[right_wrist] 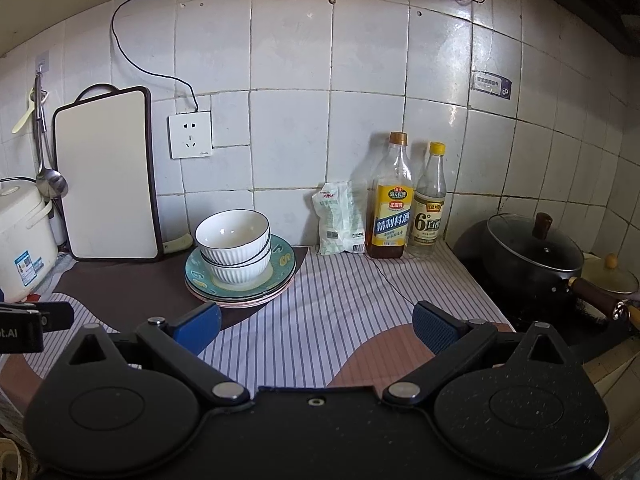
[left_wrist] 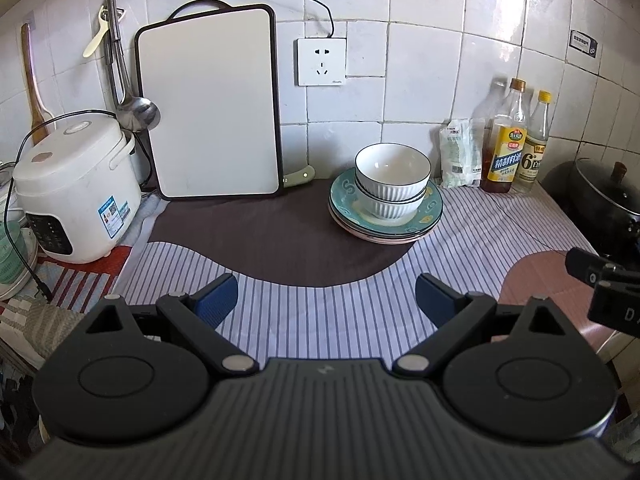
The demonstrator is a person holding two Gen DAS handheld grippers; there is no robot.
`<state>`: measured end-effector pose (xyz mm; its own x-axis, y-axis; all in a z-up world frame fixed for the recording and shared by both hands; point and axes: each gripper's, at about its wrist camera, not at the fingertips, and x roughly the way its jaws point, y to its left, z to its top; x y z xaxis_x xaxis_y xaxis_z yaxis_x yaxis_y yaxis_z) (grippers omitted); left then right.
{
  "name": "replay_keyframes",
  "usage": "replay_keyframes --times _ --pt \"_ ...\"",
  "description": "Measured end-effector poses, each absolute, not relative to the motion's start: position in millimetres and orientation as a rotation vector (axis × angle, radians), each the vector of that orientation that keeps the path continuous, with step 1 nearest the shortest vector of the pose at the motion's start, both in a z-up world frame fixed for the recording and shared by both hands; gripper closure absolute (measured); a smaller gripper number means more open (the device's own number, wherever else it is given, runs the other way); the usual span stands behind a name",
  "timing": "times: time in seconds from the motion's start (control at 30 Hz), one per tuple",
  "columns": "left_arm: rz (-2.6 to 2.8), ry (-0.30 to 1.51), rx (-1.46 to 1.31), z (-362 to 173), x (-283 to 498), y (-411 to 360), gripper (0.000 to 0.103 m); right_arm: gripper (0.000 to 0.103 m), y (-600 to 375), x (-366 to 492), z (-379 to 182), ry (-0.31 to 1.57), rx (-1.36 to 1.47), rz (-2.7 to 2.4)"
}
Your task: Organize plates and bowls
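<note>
The left gripper (left_wrist: 326,300) hung over the striped cloth (left_wrist: 320,320) with jaws spread wide, holding nothing. The right gripper (right_wrist: 316,326) was equally agape and empty. Two nested bowls (left_wrist: 392,180) sat on stacked plates (left_wrist: 434,216) (near the tiled wall), well beyond both.

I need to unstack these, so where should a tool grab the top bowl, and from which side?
Take the top bowl by its rim, one finger inside and one outside, coming from above on the near side. It sits upright, nested in the lower bowl on the plates, so only its rim and upper wall are exposed. Both the left tool and the right tool are open and empty.
</note>
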<state>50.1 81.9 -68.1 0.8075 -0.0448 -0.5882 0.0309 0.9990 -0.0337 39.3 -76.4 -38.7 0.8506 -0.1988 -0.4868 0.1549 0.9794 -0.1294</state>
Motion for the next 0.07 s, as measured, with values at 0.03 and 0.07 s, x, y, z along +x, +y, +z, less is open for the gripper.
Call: replay_keyframes --times 0.03,0.07 --pt "-0.041 0.631 -0.024 -68.1 50.2 82.0 0.007 0.0 -76.8 38.6 -39.0 0.522 -0.086 -0.186" --pt "-0.039 0.631 -0.028 -68.0 49.9 81.9 0.007 0.0 -76.9 37.9 -39.4 0.523 -0.087 -0.186"
